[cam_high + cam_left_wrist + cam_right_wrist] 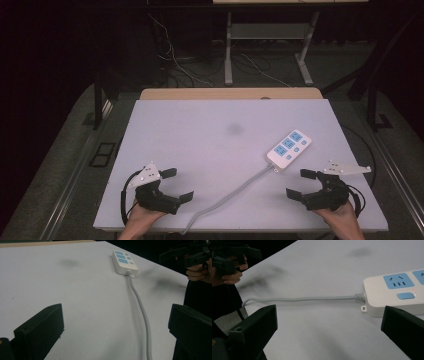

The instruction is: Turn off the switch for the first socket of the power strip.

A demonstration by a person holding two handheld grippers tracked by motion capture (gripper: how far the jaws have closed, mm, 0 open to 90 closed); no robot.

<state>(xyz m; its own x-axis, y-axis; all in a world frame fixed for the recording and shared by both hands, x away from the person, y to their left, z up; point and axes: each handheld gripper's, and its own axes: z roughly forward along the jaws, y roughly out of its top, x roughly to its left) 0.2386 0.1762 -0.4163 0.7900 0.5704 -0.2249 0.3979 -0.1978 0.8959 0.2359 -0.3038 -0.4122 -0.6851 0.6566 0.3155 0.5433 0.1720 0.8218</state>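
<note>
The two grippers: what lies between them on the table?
In the high view, the grey cord of the power strip crosses between the left gripper and right gripper; otherwise bare table.

The table (210,140) is largely bare; passage is obstructed on the right by a power strip (289,148) and its grey cord (235,192).

A white table (200,145) carries the things; its far edge shows a strip of bare light wood (230,93); a faint dark smudge (234,129) marks the surface toward the far middle. A white power strip (289,149) (blue socket faces and blue switches on top) lies flat on the right half, set at a slant; its grey cable (230,195) runs from the near end across the top and drops over the near edge.
</note>
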